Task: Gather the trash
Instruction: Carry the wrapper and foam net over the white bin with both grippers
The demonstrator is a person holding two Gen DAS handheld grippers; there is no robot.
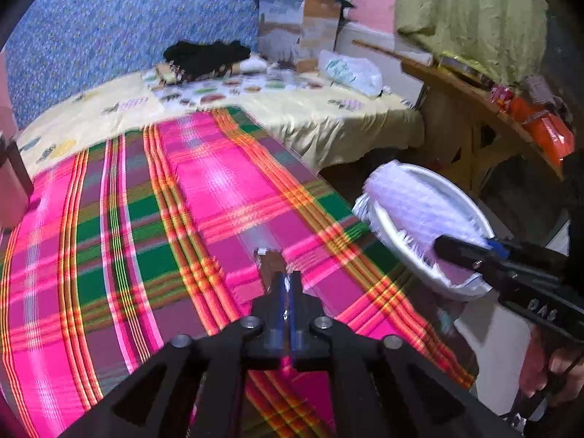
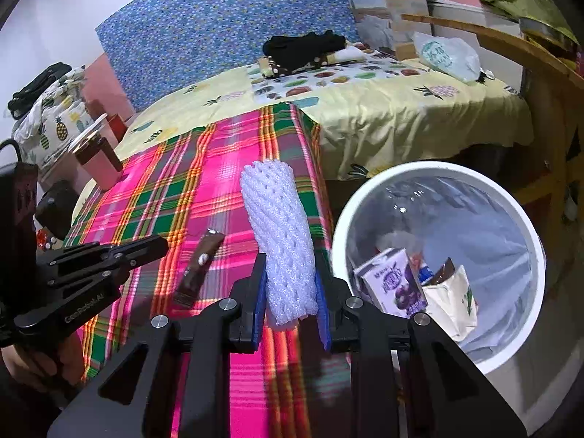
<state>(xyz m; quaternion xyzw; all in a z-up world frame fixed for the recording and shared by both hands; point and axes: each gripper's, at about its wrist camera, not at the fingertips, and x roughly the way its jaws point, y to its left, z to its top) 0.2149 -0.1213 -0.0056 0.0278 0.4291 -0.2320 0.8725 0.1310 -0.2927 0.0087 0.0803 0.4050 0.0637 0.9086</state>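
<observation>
The right gripper (image 2: 290, 284) clamped a white foam net sleeve (image 2: 281, 233) jutting forward beside the white bin (image 2: 525, 226), while the left gripper (image 1: 288, 284) pinched a brown wrapper (image 1: 269, 266) above the plaid cloth (image 1: 127, 237).

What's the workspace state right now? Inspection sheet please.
Surface: plaid cloth over bed, no loose trash seen on it.
Job's things: white foam net sleeve and brown wrapper both lifted; white bin beside bed holds cartons.
Clutter: pink cup, black garment, plastic bag.
Grippers: right gripper clamps sleeve; left gripper pinches wrapper.
Cables: nothing seen.
Surroundings: wooden table, cardboard box.
</observation>
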